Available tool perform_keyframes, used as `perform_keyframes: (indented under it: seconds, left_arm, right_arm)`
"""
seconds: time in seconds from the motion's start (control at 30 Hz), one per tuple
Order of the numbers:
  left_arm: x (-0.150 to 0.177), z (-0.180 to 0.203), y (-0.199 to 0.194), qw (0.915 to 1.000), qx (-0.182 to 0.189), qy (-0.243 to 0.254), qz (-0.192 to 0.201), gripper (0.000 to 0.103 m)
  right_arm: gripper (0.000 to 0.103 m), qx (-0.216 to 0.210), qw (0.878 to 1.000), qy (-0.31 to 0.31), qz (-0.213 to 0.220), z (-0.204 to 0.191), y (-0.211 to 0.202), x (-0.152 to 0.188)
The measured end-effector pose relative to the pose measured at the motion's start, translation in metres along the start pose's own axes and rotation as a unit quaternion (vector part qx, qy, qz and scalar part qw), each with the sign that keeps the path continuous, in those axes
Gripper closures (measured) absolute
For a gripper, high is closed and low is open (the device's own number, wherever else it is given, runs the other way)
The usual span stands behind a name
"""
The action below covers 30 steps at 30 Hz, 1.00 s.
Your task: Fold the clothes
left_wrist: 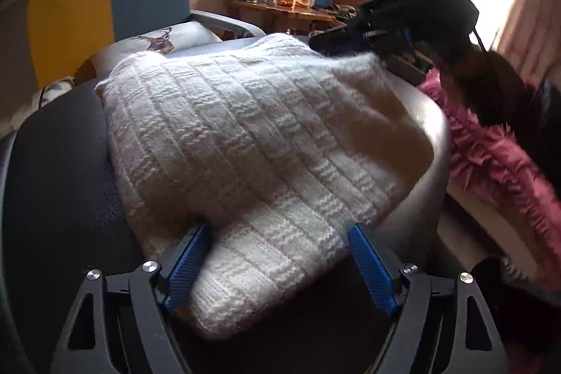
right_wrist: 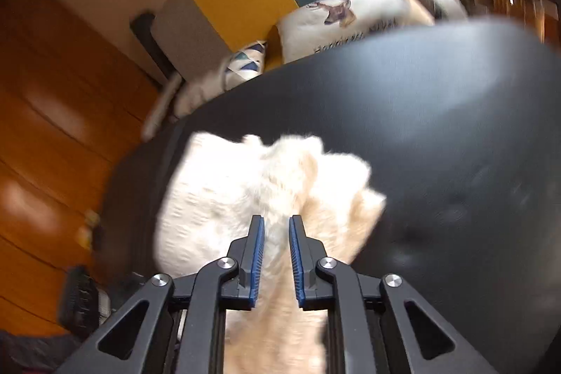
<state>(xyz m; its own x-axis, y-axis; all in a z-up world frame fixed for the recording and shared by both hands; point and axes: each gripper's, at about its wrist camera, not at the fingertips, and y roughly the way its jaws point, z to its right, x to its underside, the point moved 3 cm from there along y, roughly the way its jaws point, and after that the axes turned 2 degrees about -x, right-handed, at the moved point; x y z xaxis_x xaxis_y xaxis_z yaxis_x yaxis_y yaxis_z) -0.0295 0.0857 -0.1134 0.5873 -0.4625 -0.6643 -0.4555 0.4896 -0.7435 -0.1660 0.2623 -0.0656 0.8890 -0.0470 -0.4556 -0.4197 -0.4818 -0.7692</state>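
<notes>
Right wrist, jaws pinching white knit [right_wrist: 224, 198]

White knit garment [left_wrist: 252, 142] lies spread over the dark worktop [left_wrist: 59, 170], reaching its far edge and draping over its right edge. Left tool [left_wrist: 277, 233] wide apart, blue pads either side of the garment's near folded end; contact unclear. Right tool [left_wrist: 336, 39] sits at the garment's far right corner; its jaw state is not discernible. Pink fuzzy fabric [left_wrist: 491, 142] beyond the right edge.
</notes>
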Motion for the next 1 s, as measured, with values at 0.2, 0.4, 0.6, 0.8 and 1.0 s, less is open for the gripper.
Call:
perform_keyframes:
  seconds: [0.2, 0.4, 0.6, 0.8, 1.0]
  left_arm:
    - [-0.006, 0.0, -0.009, 0.9996, 0.019, -0.018, 0.007, 0.016]
    - [-0.026, -0.013, -0.04, 0.9927, 0.071, -0.084, 0.05, 0.016]
    - [-0.03, -0.015, -0.034, 0.9933, 0.071, -0.082, 0.04, 0.016]
    - [-0.007, 0.001, -0.001, 0.9995, 0.015, 0.019, -0.02, 0.015]
    - [-0.022, -0.019, -0.026, 0.9911, 0.1, -0.087, 0.007, 0.013]
  right_arm:
    - [0.09, 0.031, 0.999, 0.032, -0.031, 0.029, 0.027, 0.025]
    - [0.087, -0.006, 0.998, -0.047, 0.042, -0.019, -0.031, 0.021]
    - [0.087, 0.009, 0.979, -0.197, -0.045, -0.092, 0.001, 0.044]
    - [0.089, 0.027, 0.989, -0.126, -0.072, -0.022, 0.037, 0.082]
    - [0.086, -0.021, 0.998, -0.055, -0.027, -0.005, 0.024, 0.091]
